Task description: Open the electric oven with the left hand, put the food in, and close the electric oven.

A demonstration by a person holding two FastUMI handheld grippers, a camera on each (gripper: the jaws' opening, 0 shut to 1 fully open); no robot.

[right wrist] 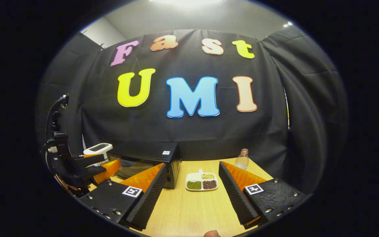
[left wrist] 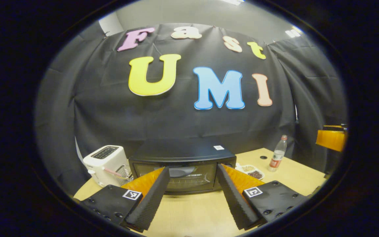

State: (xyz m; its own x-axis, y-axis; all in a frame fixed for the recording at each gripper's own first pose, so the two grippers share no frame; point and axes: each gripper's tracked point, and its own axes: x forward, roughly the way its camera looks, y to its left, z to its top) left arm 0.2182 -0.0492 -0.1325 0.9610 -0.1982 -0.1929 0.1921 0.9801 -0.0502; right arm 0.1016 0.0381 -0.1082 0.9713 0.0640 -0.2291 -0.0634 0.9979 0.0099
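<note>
Both tools hang with fingers spread wide and nothing between them: the left gripper [left wrist: 192, 171] faces the electric oven [left wrist: 183, 164] at twelve o'clock, its door closed, and the right gripper [right wrist: 192, 169] frames the food tray [right wrist: 201, 181] on the table [right wrist: 189, 210]. Farther back, at one o'clock, stands a bottle [right wrist: 241, 159]. By my reading nothing is done yet; opening, loading and closing all remain.

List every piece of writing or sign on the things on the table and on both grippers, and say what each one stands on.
Nothing can be read as words or numbers.
Electric oven: white sticker on its top, too small to read.
Bottle: red label, blurred.
Toaster: no legible marking.
Left gripper: square coded markers, a pattern, no words.
Right gripper: the same kind of pattern.
</note>
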